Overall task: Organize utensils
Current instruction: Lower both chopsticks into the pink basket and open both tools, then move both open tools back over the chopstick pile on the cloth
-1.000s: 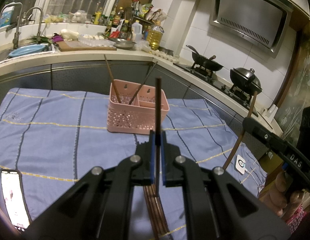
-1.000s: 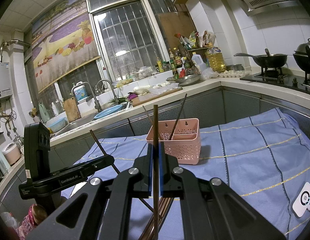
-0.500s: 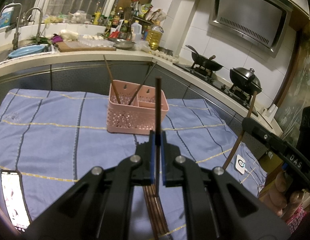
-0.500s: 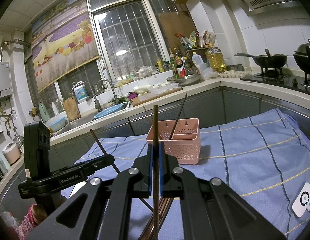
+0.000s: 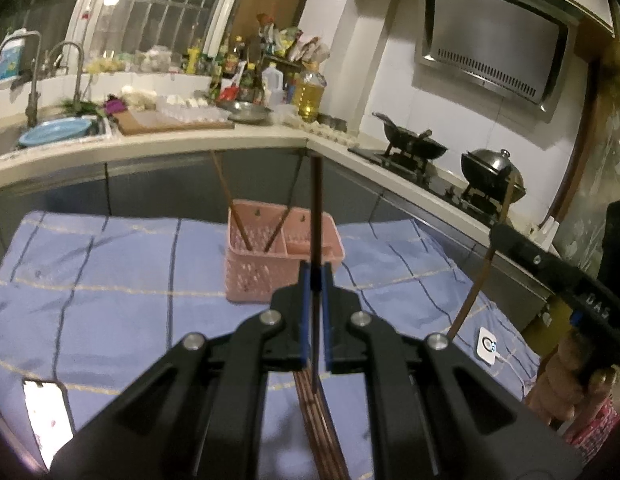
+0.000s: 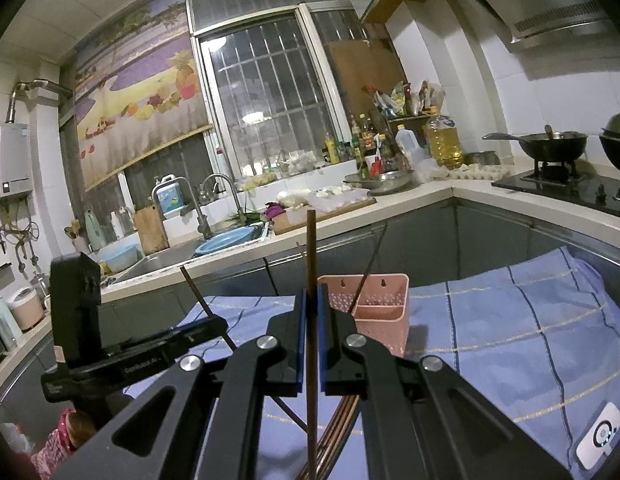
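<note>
A pink perforated basket [image 5: 270, 264] stands on the blue cloth, with two chopsticks [image 5: 234, 208] leaning in its left compartment. It also shows in the right wrist view [image 6: 374, 312]. My left gripper [image 5: 315, 280] is shut on a dark chopstick [image 5: 316, 208] held upright, short of the basket. My right gripper [image 6: 310, 304] is shut on a brown chopstick [image 6: 310, 248], also upright, left of the basket. A bundle of chopsticks [image 5: 318, 420] lies on the cloth below both grippers, and it shows in the right wrist view [image 6: 342, 420].
A phone [image 5: 46, 412] lies at the cloth's near left. A white charger puck [image 5: 490, 346] lies at the right edge. Kitchen counters, a sink [image 5: 54, 132] and a stove with woks [image 5: 414, 144] surround the table.
Both grippers have moved slightly towards the basket, with the chopsticks still held upright. The basket looks a little nearer in both views.
</note>
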